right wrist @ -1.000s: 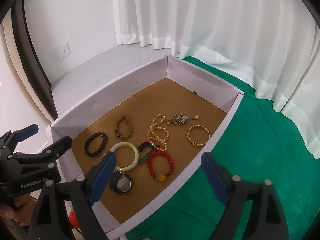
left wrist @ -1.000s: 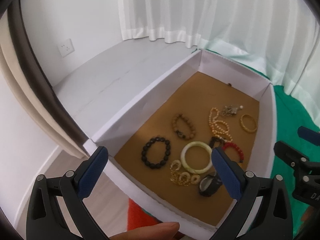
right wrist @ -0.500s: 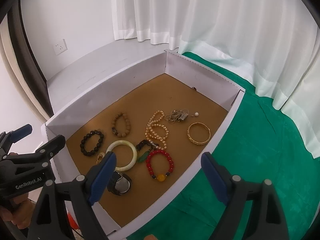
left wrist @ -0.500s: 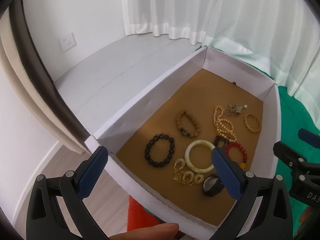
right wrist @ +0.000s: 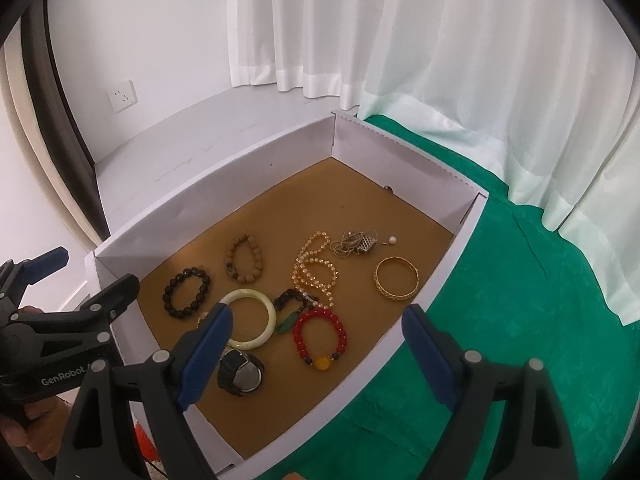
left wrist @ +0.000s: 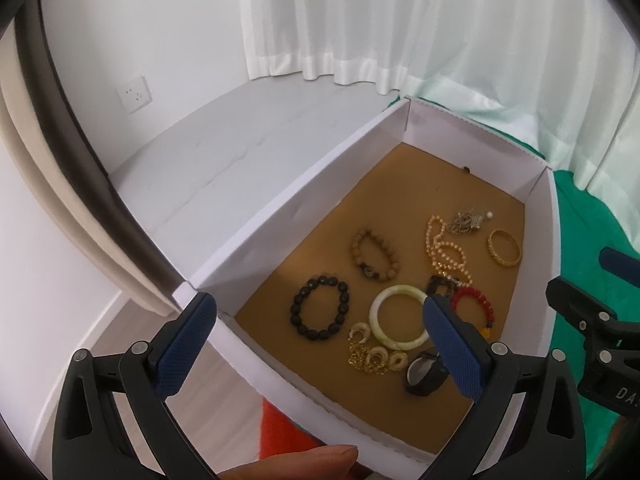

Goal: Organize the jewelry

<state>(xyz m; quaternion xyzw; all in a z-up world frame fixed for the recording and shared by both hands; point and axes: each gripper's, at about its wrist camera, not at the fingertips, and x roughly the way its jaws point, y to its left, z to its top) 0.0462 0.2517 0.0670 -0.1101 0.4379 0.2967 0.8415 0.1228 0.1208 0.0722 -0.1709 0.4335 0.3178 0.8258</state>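
Container: white cardboard box (right wrist: 404, 152), open-topped, brown floor, standing on a green cloth (right wrist: 520, 300). All jewelry lies loose on the box floor, gathered in its near half.

Contents:
- Black bead bracelet (right wrist: 186, 292), near left.
- Brown wooden bead bracelet (right wrist: 245, 258), just beyond it, apart.
- Pale jade bangle (right wrist: 250, 318), centre; in the right wrist view its near left arc is hidden by a blue finger pad.
- Gold ring-link piece (left wrist: 374, 350), touching the bangle's near left side; only a sliver shows in the right wrist view, form hard to make out.
- Black wristwatch (right wrist: 240, 376), nearest item; in the left wrist view half covered by a finger pad.
- Red bead bracelet (right wrist: 319, 338) with one yellow bead, right of the bangle.
- Dark bead piece with a green part (right wrist: 292, 306), between bangle and red bracelet; partly overlapped, type unclear.
- Pale gold bead strand (right wrist: 314, 270), looped, centre far.
- Tangled silver chain (right wrist: 356, 242) with a small white bead, far right; details too fine to read.
- Gold bangle (right wrist: 396, 278), right, by the box wall.

Tools: left gripper (left wrist: 320, 354) and right gripper (right wrist: 316, 354), each above the box's near edge, fingers spread wide, holding nothing. The left-hand box wall's outer base is cut off from view.
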